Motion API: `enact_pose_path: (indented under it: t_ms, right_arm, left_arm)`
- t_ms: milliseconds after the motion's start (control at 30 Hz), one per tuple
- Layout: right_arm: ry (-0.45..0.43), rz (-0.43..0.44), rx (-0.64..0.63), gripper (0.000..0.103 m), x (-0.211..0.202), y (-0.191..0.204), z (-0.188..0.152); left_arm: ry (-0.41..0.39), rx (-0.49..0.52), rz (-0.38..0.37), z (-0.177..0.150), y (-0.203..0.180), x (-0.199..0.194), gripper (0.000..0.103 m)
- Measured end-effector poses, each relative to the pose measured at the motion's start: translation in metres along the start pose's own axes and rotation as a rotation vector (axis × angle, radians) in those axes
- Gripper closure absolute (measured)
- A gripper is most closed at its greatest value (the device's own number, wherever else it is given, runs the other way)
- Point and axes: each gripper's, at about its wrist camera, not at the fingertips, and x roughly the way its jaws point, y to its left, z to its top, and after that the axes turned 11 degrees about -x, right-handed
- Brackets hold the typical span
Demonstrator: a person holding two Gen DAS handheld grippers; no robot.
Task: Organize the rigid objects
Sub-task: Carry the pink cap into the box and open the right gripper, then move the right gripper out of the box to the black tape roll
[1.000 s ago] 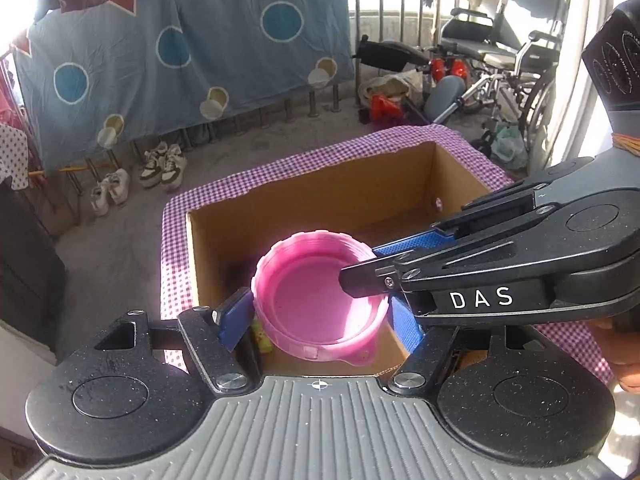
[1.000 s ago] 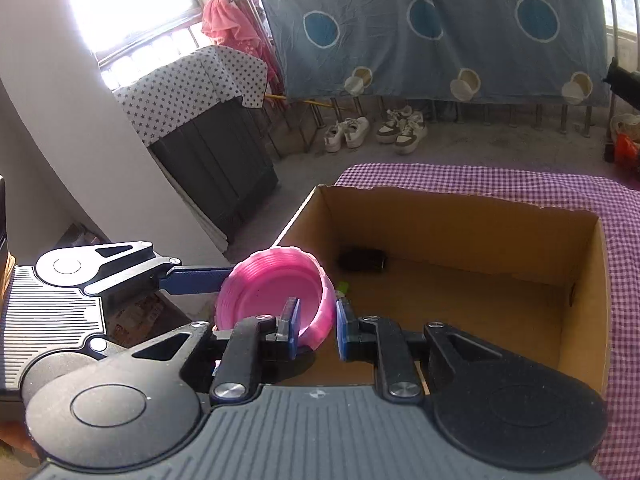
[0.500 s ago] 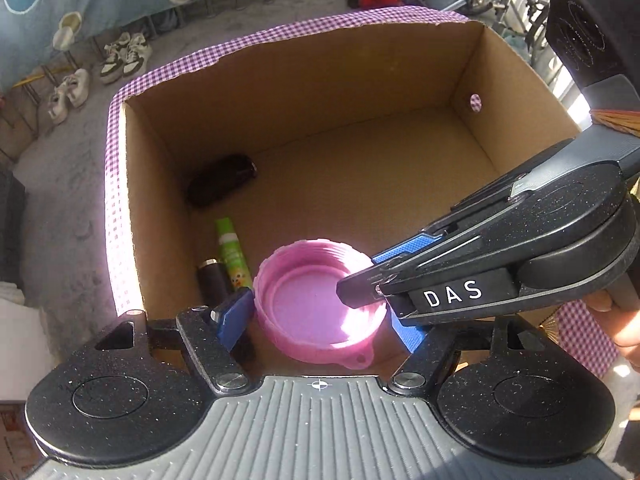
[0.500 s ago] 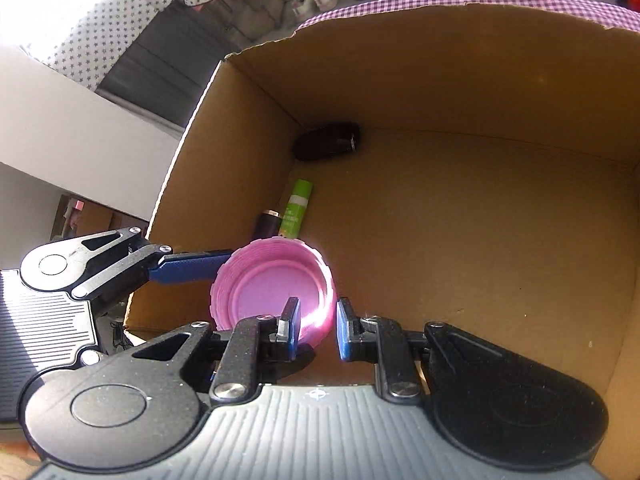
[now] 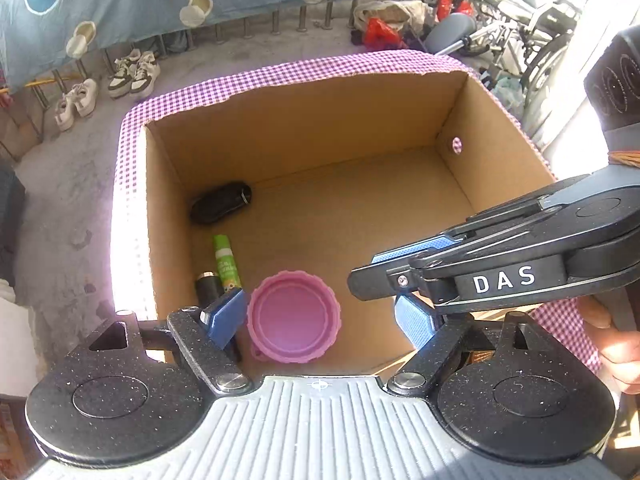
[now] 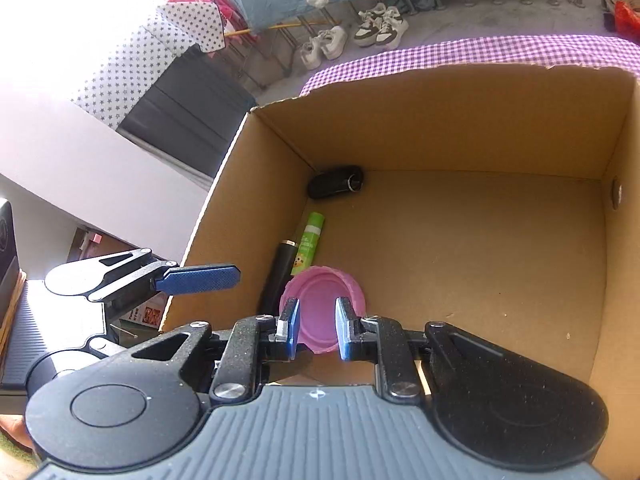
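A pink ribbed lid (image 5: 294,316) lies open side up on the floor of a cardboard box (image 5: 304,128), near its front left corner; it also shows in the right wrist view (image 6: 320,312). My left gripper (image 5: 320,316) is open above it, fingers wide on either side, not touching. My right gripper (image 6: 316,330) is open with a small gap, above the lid's near edge. It crosses the left wrist view from the right (image 5: 384,276).
In the box lie a green glue stick (image 5: 226,256), a black tube (image 5: 208,284) and a dark oval case (image 5: 220,202) along the left wall. The box (image 6: 440,92) stands on a purple checked cloth (image 5: 248,80). Shoes and a wheelchair stand beyond.
Both grippers held the pink lid and lowered it into the box. Both have now opened and the lid lies free on the box floor. The grippers have risen slightly.
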Motion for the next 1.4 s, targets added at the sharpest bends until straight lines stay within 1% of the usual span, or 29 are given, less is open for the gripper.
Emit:
enact_pose_path:
  t_ms: [33, 67, 100, 133, 167, 200, 267, 333, 367, 400, 467, 533, 667, 733, 767, 800, 867, 900, 967, 1067, 1100, 1233, 1400]
  right_arm:
    - [-0.033, -0.002, -0.002, 0.081, -0.011, 0.002, -0.005]
    - [-0.085, -0.007, -0.005, 0.081, -0.028, 0.006, -0.012]
    - [-0.126, -0.01, -0.01, 0.078, -0.043, 0.009, -0.019]
    - [-0.159, -0.011, -0.014, 0.076, -0.055, 0.013, -0.027]
    - [-0.209, -0.018, -0.019, 0.067, -0.071, 0.019, -0.039]
    - [-0.251, -0.031, -0.024, 0.051, -0.085, 0.023, -0.049]
    - [-0.335, -0.071, -0.045, 0.036, -0.109, 0.034, -0.075]
    - [-0.402, -0.099, -0.049, 0.031, -0.128, 0.043, -0.102]
    - [-0.426, -0.111, -0.046, 0.023, -0.135, 0.046, -0.115]
    - [-0.449, -0.129, -0.041, 0.013, -0.141, 0.05, -0.129]
    - [-0.483, -0.179, -0.047, 0.0, -0.148, 0.058, -0.153]
    - [-0.486, -0.239, -0.073, 0.0, -0.149, 0.068, -0.171]
    - [-0.421, -0.316, -0.122, 0.0, -0.14, 0.081, -0.192]
    - [-0.412, -0.36, -0.144, 0.0, -0.139, 0.087, -0.201]
    - [-0.409, -0.395, -0.154, 0.0, -0.14, 0.09, -0.211]
    - [-0.407, -0.417, -0.16, 0.0, -0.137, 0.092, -0.213]
    - [-0.406, -0.441, -0.169, 0.0, -0.13, 0.094, -0.217]
    - [-0.406, -0.451, -0.171, 0.0, -0.128, 0.095, -0.22]
    - [-0.402, -0.478, -0.175, 0.0, -0.124, 0.096, -0.226]
    - [-0.391, -0.565, -0.178, 0.0, -0.119, 0.102, -0.234]
    - [-0.392, -0.586, -0.187, 0.0, -0.117, 0.103, -0.236]
    - [-0.391, -0.603, -0.223, 0.0, -0.115, 0.108, -0.243]
    - [-0.446, -0.608, -0.259, 0.0, -0.117, 0.111, -0.248]
  left_arm:
    - [-0.022, -0.003, -0.014, -0.002, 0.0, -0.008, 0.019]
    - [-0.056, -0.006, -0.032, -0.007, 0.0, -0.02, 0.019]
    - [-0.082, -0.008, -0.041, -0.01, 0.0, -0.028, 0.017]
    - [-0.125, -0.005, -0.054, -0.017, 0.0, -0.042, 0.015]
    - [-0.166, -0.002, -0.067, -0.023, 0.0, -0.053, 0.011]
    - [-0.201, 0.001, -0.081, -0.03, 0.0, -0.063, 0.007]
    - [-0.245, -0.002, -0.108, -0.044, 0.0, -0.079, 0.005]
    - [-0.255, -0.003, -0.14, -0.06, -0.004, -0.086, 0.005]
    - [-0.25, -0.01, -0.157, -0.068, -0.006, -0.086, 0.005]
    - [-0.242, -0.015, -0.171, -0.077, -0.008, -0.086, 0.005]
    - [-0.232, -0.018, -0.198, -0.093, -0.011, -0.083, 0.005]
    - [-0.228, -0.027, -0.204, -0.109, -0.013, -0.081, 0.005]
    - [-0.205, -0.06, -0.208, -0.14, -0.014, -0.072, 0.005]
    - [-0.192, -0.077, -0.198, -0.154, -0.014, -0.068, 0.005]
    - [-0.192, -0.081, -0.181, -0.164, -0.014, -0.064, 0.005]
    - [-0.2, -0.081, -0.163, -0.169, -0.014, -0.063, 0.005]
    - [-0.222, -0.077, -0.125, -0.181, -0.016, -0.061, 0.005]
    - [-0.228, -0.077, -0.112, -0.187, -0.016, -0.061, 0.003]
    - [-0.231, -0.077, -0.096, -0.194, -0.016, -0.06, 0.001]
    - [-0.237, -0.085, -0.095, -0.203, -0.015, -0.063, 0.001]
    - [-0.241, -0.086, -0.099, -0.211, -0.013, -0.063, 0.001]
    - [-0.228, -0.097, -0.144, -0.218, -0.011, -0.06, 0.001]
    - [-0.236, -0.119, -0.171, -0.224, -0.008, -0.061, 0.001]
